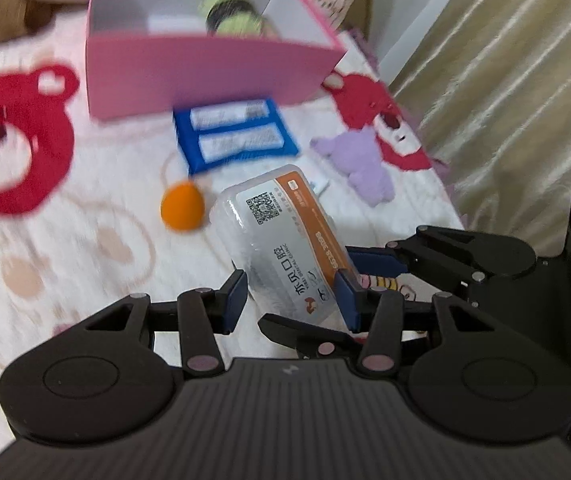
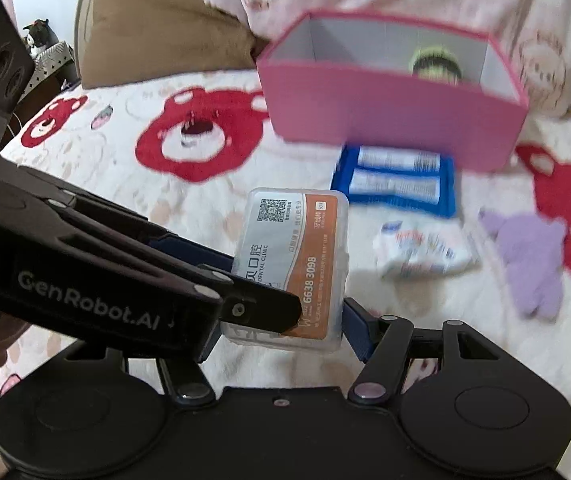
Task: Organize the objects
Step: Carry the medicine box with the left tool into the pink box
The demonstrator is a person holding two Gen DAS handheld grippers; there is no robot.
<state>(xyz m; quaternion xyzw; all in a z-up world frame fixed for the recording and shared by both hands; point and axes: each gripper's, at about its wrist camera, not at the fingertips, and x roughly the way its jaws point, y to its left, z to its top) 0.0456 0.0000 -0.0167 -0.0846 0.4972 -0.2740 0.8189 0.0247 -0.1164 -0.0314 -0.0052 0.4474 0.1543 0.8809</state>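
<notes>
The see-through plastic box with the orange paper label (image 2: 291,264) looks smooth and shiny. The pink cardboard box (image 2: 389,116) looks matt and flat. The white cloth blanket with red bears (image 1: 45,240) looks soft. The purple plush toy (image 1: 361,164) and the orange ball (image 1: 182,208) look fuzzy.

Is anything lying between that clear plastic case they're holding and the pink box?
Yes. The blue packet lies on the blanket just in front of the pink box, below the direct line from the clear case. Lifted clear of it, nothing else visibly blocks the way.
</notes>
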